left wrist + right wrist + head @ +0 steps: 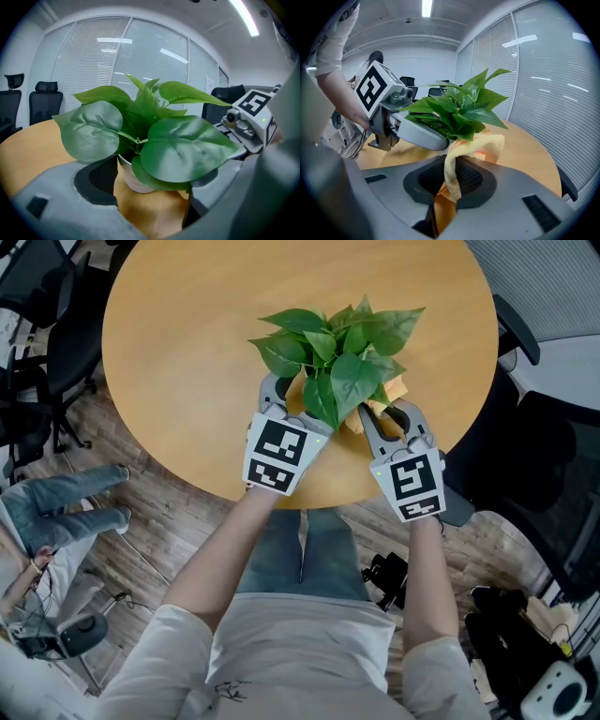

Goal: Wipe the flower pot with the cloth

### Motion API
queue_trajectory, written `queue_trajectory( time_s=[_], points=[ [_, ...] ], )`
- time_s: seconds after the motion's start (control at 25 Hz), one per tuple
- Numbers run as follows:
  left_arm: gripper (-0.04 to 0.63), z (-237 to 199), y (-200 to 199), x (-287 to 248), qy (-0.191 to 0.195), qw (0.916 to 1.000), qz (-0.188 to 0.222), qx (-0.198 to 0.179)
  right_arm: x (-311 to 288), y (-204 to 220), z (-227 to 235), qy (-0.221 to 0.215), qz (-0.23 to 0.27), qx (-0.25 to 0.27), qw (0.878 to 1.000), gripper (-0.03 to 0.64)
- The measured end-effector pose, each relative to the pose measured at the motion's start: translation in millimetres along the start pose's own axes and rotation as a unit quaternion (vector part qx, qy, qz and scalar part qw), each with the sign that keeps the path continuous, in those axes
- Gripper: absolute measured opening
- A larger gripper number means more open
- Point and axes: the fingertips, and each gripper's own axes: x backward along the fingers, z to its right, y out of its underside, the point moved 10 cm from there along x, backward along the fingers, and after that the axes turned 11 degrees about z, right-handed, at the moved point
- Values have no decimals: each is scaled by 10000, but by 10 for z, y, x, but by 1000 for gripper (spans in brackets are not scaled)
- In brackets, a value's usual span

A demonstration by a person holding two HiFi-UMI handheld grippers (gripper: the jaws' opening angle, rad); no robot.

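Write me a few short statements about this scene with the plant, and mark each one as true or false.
1. The right tool is shut on the cloth. True.
2. The table is square. False: it is round.
3. The flower pot stands between the jaws of the left tool. True.
4. The flower pot is black. False: it is white.
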Motion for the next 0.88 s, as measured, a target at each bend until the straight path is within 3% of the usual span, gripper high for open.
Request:
queue_trajectory(
  time_s=[0.36,0.88],
  points=[
    [431,16,10,-4,-36,10000,4,23,13,25,-44,-73,7,-116,9999,51],
    [433,-10,-66,129,90,9998,126,90,179,10,111,324,-7,-681,9972,51]
  ],
)
